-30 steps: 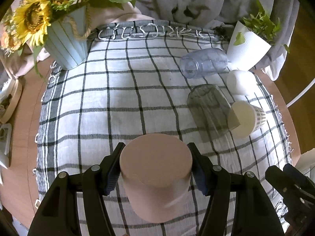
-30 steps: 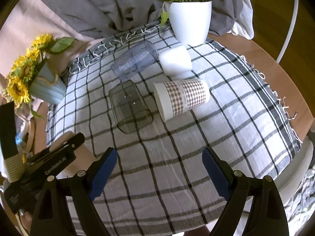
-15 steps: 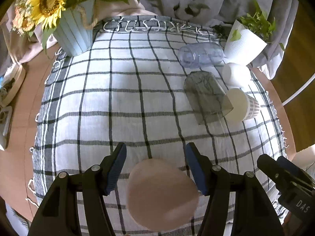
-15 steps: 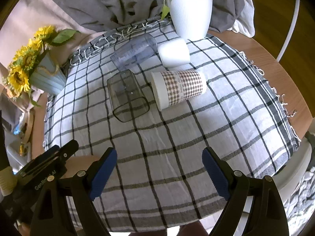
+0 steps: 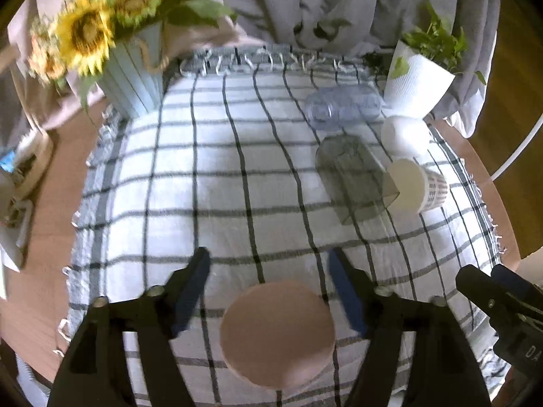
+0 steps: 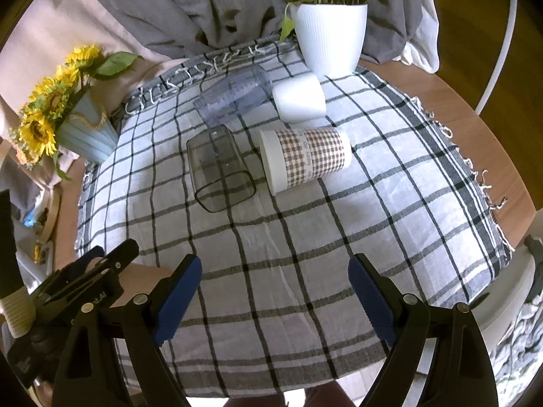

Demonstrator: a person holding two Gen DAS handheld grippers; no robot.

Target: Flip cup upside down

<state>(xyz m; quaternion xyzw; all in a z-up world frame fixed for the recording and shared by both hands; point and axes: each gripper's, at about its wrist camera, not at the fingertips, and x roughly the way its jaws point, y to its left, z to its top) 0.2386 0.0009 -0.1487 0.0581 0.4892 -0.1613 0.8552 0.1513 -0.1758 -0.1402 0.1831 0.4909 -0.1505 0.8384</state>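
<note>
A pink cup [image 5: 276,332] stands upside down on the checked cloth [image 5: 217,183] near its front edge. My left gripper [image 5: 269,288] is open above and around it, apart from it. My right gripper [image 6: 275,298] is open and empty over the front of the cloth. The left gripper's body [image 6: 68,302] shows at the lower left of the right wrist view; a pink patch [image 6: 149,273] beside it is a part of the cup. The right gripper's tip [image 5: 499,295] shows at the lower right of the left wrist view.
Several cups lie on their sides at the back right: a smoky square cup [image 6: 219,169], a checked paper cup [image 6: 305,157], a clear cup [image 6: 234,95] and a white cup [image 6: 298,98]. A white plant pot [image 6: 331,37] and a sunflower vase [image 6: 85,132] stand at the back.
My left gripper has opened, let go of the pink cup and drawn back and up. The cup stays upside down on the cloth. My right gripper stays open and has risen a little.
</note>
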